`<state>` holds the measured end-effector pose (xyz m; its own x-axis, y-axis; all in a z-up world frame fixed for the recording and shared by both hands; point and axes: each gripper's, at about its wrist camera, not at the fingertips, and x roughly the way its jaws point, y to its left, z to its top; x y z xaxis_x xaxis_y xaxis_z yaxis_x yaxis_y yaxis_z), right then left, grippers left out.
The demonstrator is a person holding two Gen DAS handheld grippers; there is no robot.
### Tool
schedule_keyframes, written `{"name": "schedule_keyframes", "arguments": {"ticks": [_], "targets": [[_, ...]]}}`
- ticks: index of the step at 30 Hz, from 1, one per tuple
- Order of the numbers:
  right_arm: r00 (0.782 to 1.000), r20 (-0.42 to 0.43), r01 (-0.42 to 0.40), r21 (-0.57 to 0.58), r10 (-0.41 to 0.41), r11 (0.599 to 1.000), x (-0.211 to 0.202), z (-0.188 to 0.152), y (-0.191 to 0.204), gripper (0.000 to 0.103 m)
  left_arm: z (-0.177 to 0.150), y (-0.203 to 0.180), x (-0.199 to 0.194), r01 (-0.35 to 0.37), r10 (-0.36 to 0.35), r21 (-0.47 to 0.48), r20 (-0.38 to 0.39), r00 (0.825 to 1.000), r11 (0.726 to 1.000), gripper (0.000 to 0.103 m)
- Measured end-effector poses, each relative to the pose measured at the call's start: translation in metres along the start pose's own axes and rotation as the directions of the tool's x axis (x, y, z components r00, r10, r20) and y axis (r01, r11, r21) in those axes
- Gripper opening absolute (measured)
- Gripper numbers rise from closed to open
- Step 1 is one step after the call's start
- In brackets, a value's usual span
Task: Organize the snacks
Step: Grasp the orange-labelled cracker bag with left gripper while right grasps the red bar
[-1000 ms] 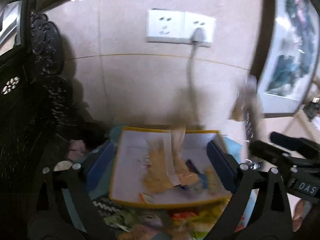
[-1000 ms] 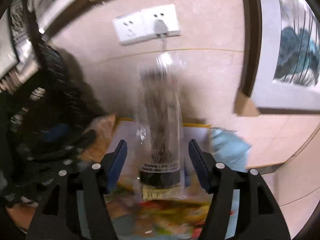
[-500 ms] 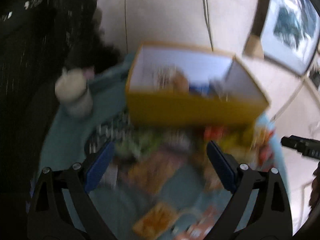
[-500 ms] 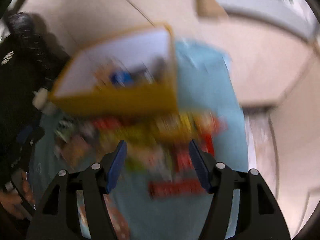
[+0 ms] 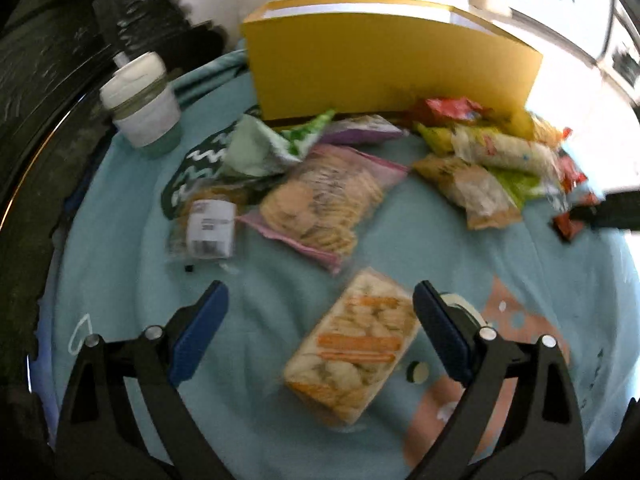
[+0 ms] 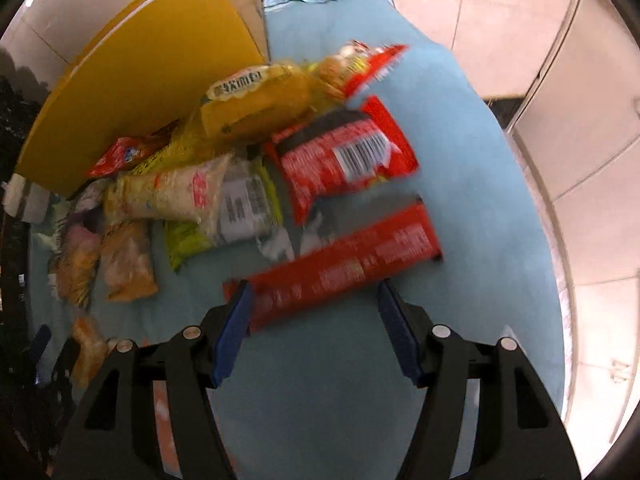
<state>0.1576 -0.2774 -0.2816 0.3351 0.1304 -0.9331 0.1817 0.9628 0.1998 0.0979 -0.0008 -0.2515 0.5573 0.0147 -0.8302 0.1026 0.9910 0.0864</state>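
Red wrapper bar (image 6: 340, 268) lies just beyond the right gripper (image 6: 314, 320) (jaws spread, empty), near the yellow box (image 6: 132, 68).

Surface: round table w/ light-blue cloth (image 5: 120, 240).
On cloth:
- yellow box (image 5: 384, 60), far edge
- white jar w/ lid (image 5: 140, 100), left of box
- green-white bag (image 5: 256, 148), just in front of box
- clear cracker bag (image 5: 324, 204), centre
- small labelled packet (image 5: 208, 224), just left of it
- biscuit pack, orange stripes (image 5: 352, 348), near edge
- long red packet (image 6: 340, 268) & red bag w/ barcode (image 6: 344, 160), right side
- yellow bread bag (image 6: 256, 100), against box
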Motion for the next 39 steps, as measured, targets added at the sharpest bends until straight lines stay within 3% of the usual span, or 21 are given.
{"name": "schedule_keyframes", "arguments": {"ticks": [4,9,11,15,18,19,21,26,28,32,33,34,35,36,39], "targets": [[0.998,0.023,0.062,-0.096,-0.060,0.993,0.008,0.010,0.017,0.057,0.001,-0.013,0.004,0.021,-0.022,0.053,0.014,1.000,0.998,0.084],[0.998,0.038,0.064,-0.280,-0.056,0.958,0.007,-0.001,0.028,0.048,-0.002,-0.018,-0.002,0.108,-0.108,0.065,0.007,0.994,0.992,0.043],[0.999,0.035,0.046,-0.335,-0.036,0.941,0.003,-0.011,0.024,0.044,-0.006,-0.022,-0.006,0.108,-0.110,0.101,0.014,0.994,0.989,0.042],[0.999,-0.014,-0.039,-0.414,0.037,0.909,-0.005,-0.029,0.012,0.042,-0.009,-0.020,-0.012,0.132,-0.133,0.066,0.011,0.991,0.989,0.036],[0.999,-0.032,-0.037,-0.480,0.025,0.877,-0.008,-0.037,0.010,0.036,-0.010,-0.015,-0.021,0.097,-0.101,0.069,0.056,0.993,0.993,0.036],[1.000,-0.025,-0.016,-0.468,0.005,0.883,-0.010,-0.037,0.008,0.036,-0.010,-0.014,-0.025,0.088,-0.093,0.066,0.070,0.993,0.994,0.039],[1.000,-0.007,0.019,-0.423,-0.024,0.906,-0.015,-0.035,0.004,0.039,-0.010,-0.011,-0.027,0.063,-0.068,0.063,0.084,0.994,0.996,0.053],[0.996,0.028,0.094,-0.406,-0.091,0.909,-0.007,-0.036,0.022,0.045,-0.017,-0.012,-0.019,0.019,-0.024,0.094,0.052,0.998,0.995,0.055],[0.995,0.037,0.102,-0.389,-0.095,0.916,-0.006,-0.035,0.028,0.044,-0.021,-0.010,-0.018,0.002,-0.008,0.099,0.062,0.998,0.995,0.063],[0.998,0.014,0.068,-0.387,-0.067,0.920,-0.004,-0.032,0.047,0.026,-0.025,-0.009,-0.017,-0.007,-0.003,0.105,0.090,0.996,0.995,0.066],[0.998,0.007,0.055,-0.380,-0.057,0.923,-0.006,-0.034,0.046,0.025,-0.025,-0.008,-0.018,0.007,-0.017,0.108,0.090,0.996,0.994,0.056],[0.999,-0.001,0.040,-0.369,-0.043,0.929,-0.007,-0.035,0.044,0.025,-0.026,-0.008,-0.020,0.071,-0.081,0.115,0.084,0.993,0.991,0.041],[0.999,-0.007,0.027,-0.359,-0.031,0.933,-0.008,-0.037,0.042,0.025,-0.026,-0.011,-0.021,0.115,-0.125,0.128,0.077,0.989,0.985,0.006],[1.000,-0.012,0.019,-0.354,-0.025,0.935,-0.009,-0.037,0.041,0.025,-0.027,-0.016,-0.024,0.111,-0.123,0.150,0.077,0.989,0.983,0.000],[1.000,-0.023,0.006,-0.352,-0.015,0.936,-0.009,-0.040,0.037,0.025,-0.029,-0.026,-0.036,0.201,-0.216,0.163,0.075,0.974,0.966,0.002]]}}
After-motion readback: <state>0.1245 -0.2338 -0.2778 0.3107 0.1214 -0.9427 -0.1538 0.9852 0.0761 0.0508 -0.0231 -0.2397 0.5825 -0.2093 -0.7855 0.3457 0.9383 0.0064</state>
